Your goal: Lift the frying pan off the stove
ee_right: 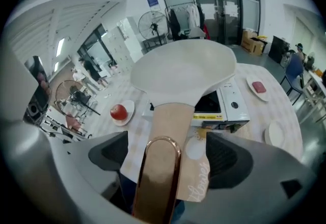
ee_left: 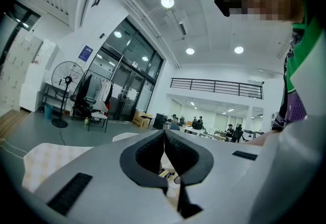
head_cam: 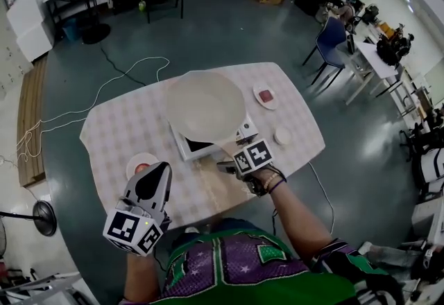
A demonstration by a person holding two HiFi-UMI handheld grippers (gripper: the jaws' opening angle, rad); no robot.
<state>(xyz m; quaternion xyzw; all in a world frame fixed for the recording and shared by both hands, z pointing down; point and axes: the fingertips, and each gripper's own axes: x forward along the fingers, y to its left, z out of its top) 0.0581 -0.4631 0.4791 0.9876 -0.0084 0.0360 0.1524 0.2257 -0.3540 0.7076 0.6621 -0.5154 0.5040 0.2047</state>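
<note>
Status: the lift is not yet under way. The frying pan (ee_right: 183, 73) is sitting on the portable stove (ee_right: 237, 106) at the middle of the tabletop (head_cam: 111, 137). Its wooden handle (ee_right: 170, 121) is sticking out toward the near edge, where the person is standing.

Right gripper (ee_right: 168, 159): it is pointing steeply down over the handle. Its jaws are standing spread, one on each side of the handle. A gap is showing between each pad and the wood, so nothing is being gripped.

Left gripper (head_cam: 159, 172): it is hovering off the near left corner of the tabletop, well apart from the pan. Its jaws are pressing together on nothing, and it is taking no part.

Done: the approach and the straddling of the handle. Left, as I am judging it: closing on the handle, then raising the pan clear of the stove.
</note>
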